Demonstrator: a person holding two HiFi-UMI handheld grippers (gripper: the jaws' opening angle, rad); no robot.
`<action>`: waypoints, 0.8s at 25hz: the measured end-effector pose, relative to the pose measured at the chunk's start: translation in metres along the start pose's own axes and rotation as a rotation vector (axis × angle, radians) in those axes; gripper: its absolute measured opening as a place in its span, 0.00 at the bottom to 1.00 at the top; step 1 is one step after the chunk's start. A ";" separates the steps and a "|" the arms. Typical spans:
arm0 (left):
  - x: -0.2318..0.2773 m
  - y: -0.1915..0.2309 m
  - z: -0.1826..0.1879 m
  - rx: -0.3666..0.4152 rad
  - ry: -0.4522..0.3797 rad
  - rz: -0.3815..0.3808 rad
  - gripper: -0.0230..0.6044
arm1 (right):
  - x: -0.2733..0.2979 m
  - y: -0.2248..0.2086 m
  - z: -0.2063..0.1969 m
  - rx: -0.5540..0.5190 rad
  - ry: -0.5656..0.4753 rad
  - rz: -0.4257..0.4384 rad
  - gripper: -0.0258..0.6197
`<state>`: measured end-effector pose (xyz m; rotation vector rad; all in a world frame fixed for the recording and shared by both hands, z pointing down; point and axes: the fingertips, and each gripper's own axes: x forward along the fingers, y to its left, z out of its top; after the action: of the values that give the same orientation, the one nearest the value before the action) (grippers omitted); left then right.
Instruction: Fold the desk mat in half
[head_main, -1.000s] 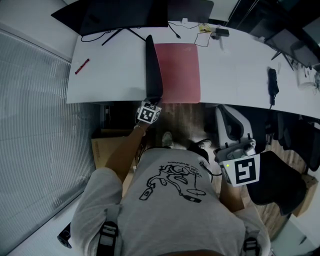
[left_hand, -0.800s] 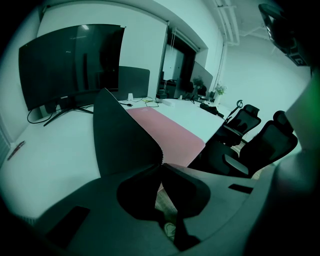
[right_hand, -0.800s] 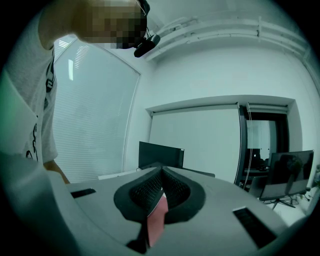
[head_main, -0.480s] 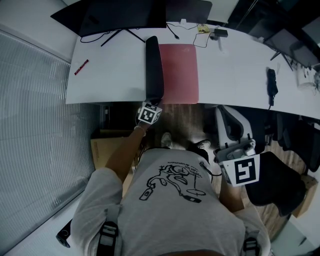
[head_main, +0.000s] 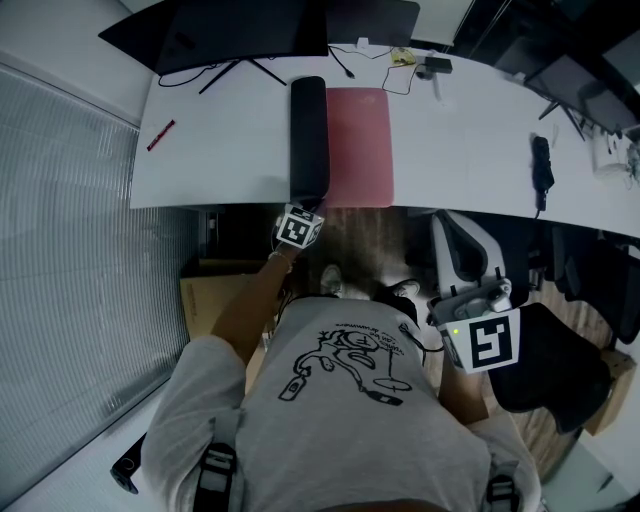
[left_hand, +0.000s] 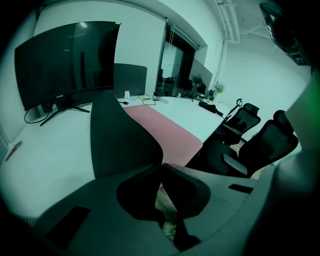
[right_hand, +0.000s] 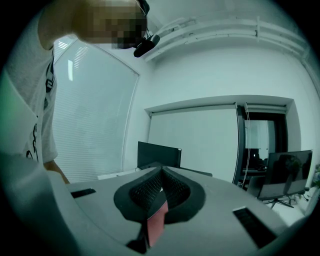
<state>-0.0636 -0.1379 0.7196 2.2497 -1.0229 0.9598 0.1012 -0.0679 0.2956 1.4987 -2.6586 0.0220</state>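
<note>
**Operator:** Where does the mat lie?

**Spotter:** The desk mat (head_main: 362, 140) is flat on the white desk (head_main: 220, 150), just on your side of the monitor (head_main: 230, 35), below the screen's right end. Its pink face shows on the part reaching past that end. The long side under the screen is lifted, and its black underside (head_main: 309, 130) curls over in a strip. That strip runs from near the monitor's foot to the desk edge farthest from the monitor.

**Operator:** And the claws?

**Spotter:** Your left gripper (left_hand: 161, 164) is clenched on the mat at the corner farthest from the monitor. It pinches the raised edge, with black to one side of the jaws and pink to the other. Your right gripper (right_hand: 162, 169) is well back from the monitor, off the desk at your right side. Its jaws are pressed together tip to tip. A pink sliver shows low in the gap behind those tips, and you cannot tell what it is.

**Operator:** Anything else?

**Spotter:** A red pen (head_main: 160, 134) lies on your side of the monitor's left end, well apart from the mat.
</note>
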 end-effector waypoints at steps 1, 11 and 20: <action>0.001 -0.001 0.000 0.001 0.002 0.000 0.09 | -0.001 -0.001 0.000 -0.001 0.000 0.002 0.05; 0.006 -0.008 0.000 0.009 0.012 -0.005 0.09 | -0.008 -0.007 -0.001 -0.004 0.000 0.003 0.05; 0.012 -0.017 0.004 0.017 0.021 -0.011 0.09 | -0.013 -0.016 0.000 -0.003 -0.003 0.006 0.05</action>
<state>-0.0427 -0.1355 0.7236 2.2524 -0.9952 0.9892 0.1217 -0.0655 0.2941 1.4903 -2.6641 0.0161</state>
